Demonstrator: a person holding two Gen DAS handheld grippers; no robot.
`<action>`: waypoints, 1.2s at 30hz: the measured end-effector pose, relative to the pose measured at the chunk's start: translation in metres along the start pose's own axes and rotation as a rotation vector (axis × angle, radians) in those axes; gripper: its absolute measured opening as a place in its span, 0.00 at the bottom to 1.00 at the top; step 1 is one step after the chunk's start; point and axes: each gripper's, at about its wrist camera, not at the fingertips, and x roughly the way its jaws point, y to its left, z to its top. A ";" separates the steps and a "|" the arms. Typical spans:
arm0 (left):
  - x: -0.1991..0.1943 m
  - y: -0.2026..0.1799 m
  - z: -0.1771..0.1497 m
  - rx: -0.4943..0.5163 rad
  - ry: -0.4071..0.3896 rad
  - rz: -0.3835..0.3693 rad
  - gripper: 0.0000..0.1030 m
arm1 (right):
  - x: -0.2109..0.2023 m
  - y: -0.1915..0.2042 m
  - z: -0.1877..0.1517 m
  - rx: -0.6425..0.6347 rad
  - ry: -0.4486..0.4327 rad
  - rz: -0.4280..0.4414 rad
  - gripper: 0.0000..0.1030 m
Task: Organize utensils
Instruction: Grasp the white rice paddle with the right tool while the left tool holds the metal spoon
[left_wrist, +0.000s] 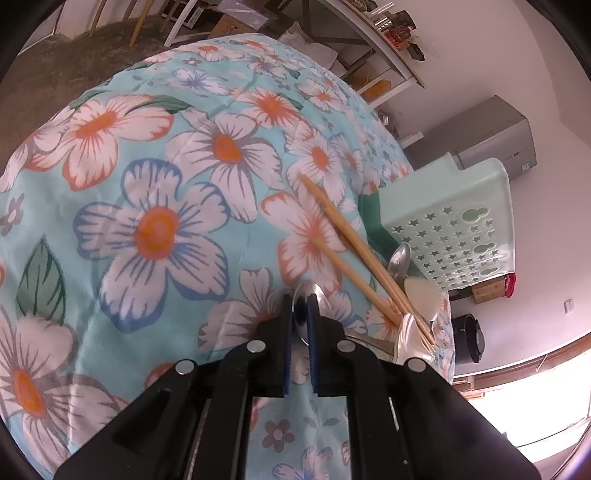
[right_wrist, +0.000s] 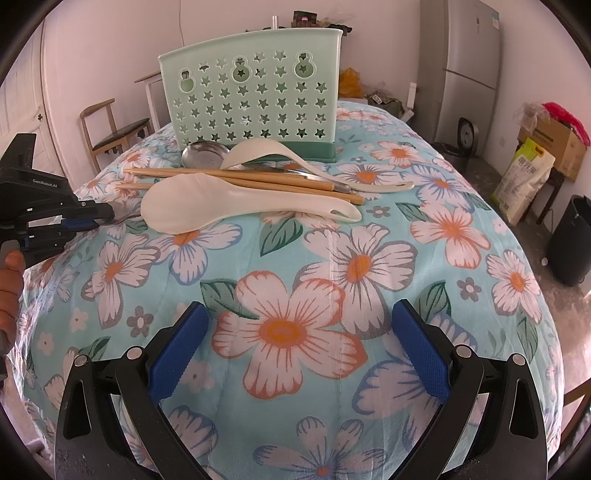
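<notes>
Blue-padded fingers (left_wrist: 287, 343) of the left gripper (left_wrist: 300, 314) are pinched on the bowl of a metal spoon (left_wrist: 308, 295), low over the floral tabletop (left_wrist: 155, 229). In the right wrist view that gripper comes in from the left edge, with the spoon just left of the white rice paddle (right_wrist: 236, 208). Beyond the paddle lie the chopsticks (right_wrist: 258, 179), a white ladle (right_wrist: 295, 158) and a steel ladle (right_wrist: 203, 153), all with their long axes running left to right, roughly parallel to the face of the green utensil holder (right_wrist: 251, 99) standing upright just behind them. From the held spoon the holder lies forward and to the right, past the pile. The right gripper (right_wrist: 299, 347) hangs wide open and empty over bare cloth, well short of the utensils, so the left hand is the nearer
</notes>
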 end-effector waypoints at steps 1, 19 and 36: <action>0.000 -0.002 -0.001 0.009 -0.005 0.008 0.08 | 0.000 0.000 0.000 0.000 0.000 0.000 0.93; 0.001 -0.023 -0.008 0.159 -0.061 0.111 0.11 | 0.000 0.000 0.000 -0.001 -0.001 -0.001 0.93; -0.002 -0.022 -0.009 0.190 -0.069 0.099 0.10 | 0.001 -0.003 0.000 0.006 0.000 -0.001 0.93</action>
